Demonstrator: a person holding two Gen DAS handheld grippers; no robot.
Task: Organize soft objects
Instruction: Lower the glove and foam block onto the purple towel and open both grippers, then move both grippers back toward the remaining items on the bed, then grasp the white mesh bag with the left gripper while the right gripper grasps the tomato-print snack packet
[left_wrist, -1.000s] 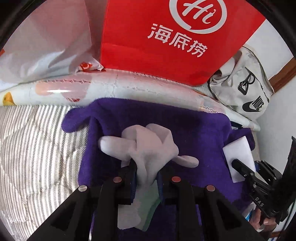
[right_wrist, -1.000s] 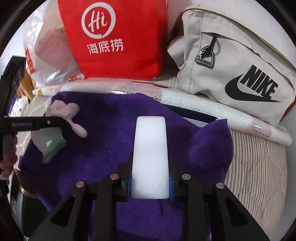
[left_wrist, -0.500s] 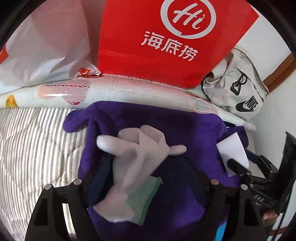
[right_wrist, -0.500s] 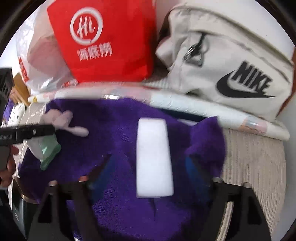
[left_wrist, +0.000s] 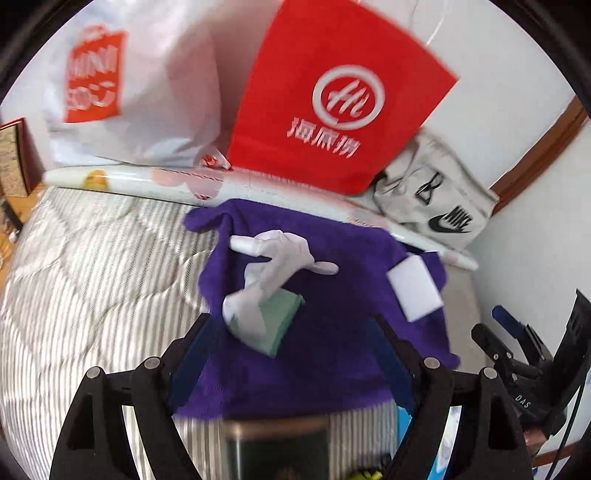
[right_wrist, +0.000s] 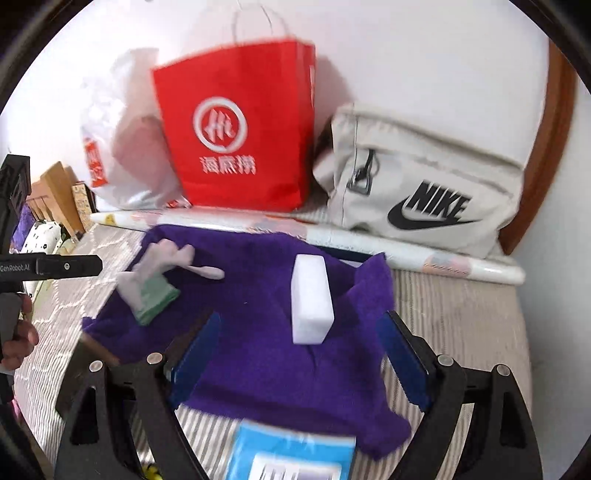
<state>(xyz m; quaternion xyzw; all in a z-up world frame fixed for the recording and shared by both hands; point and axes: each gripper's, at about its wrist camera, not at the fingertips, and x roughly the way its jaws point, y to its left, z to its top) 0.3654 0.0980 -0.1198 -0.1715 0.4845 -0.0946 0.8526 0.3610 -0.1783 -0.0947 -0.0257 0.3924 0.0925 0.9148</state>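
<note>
Both grippers hang with jaws wide, holding nothing: the left gripper short of the pale glove, the right gripper short of the white sponge. Both lie well apart on the purple towel, on the striped bed. Striped bedding lies open to the towel's left. Only the right view shows a blue packet at the towel's near edge.
</note>
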